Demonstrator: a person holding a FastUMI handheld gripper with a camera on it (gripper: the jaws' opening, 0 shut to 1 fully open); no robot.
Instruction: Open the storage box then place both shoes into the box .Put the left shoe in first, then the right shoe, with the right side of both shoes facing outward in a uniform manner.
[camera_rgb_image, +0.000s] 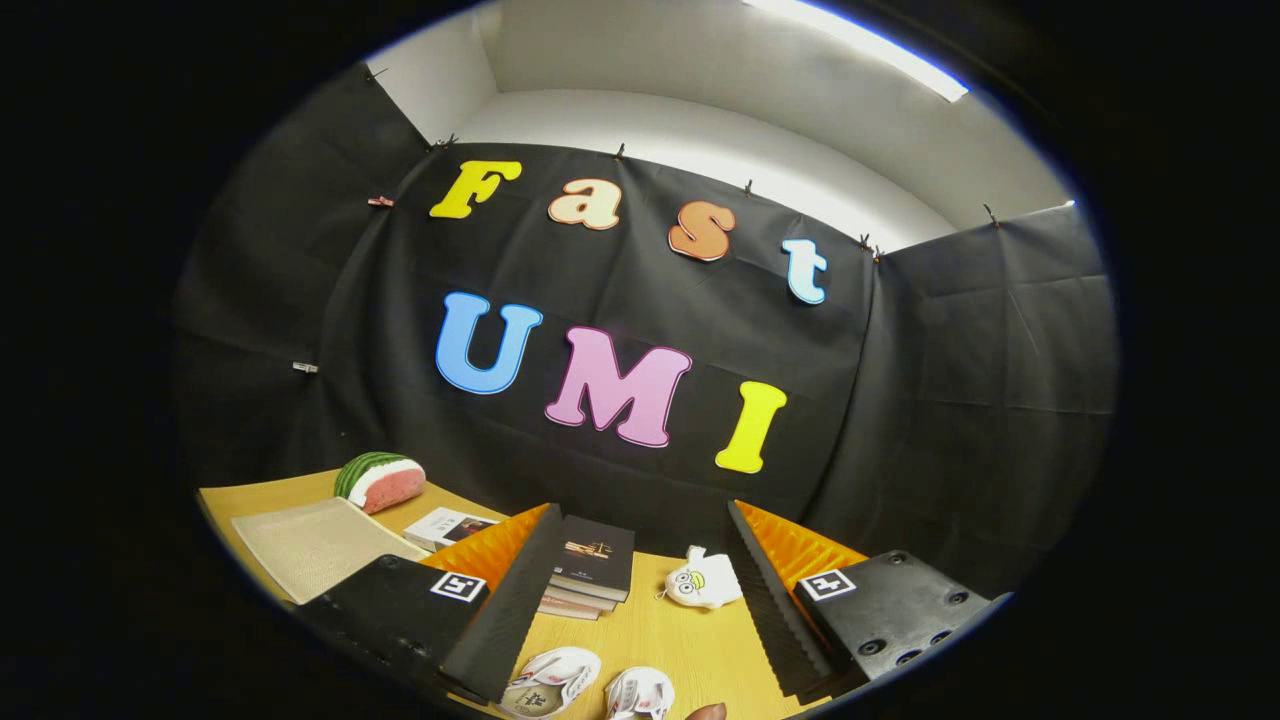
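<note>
Two small white shoes with dark and red markings, side by side on the light wooden table (680, 640), low between the two fingers and near their bases. Left white shoe (548, 682) lying with its long axis slanting away toward the left finger, opening upward; toe end cannot be told. Right white shoe (640, 692) just beside it, partly cut off below, heading unclear. Claw (640, 520) spread wide, fingers well apart, gripping nothing, touching nothing. Ahead, close to the left fingertip, a stack of dark-covered books (592, 565); just ahead, nearer the right finger, a small white plush toy with big eyes (704, 580). Beyond the left finger, a watermelon-slice plush (380, 480), a beige woven mat (310, 545) and a thin booklet (450, 526).
</note>
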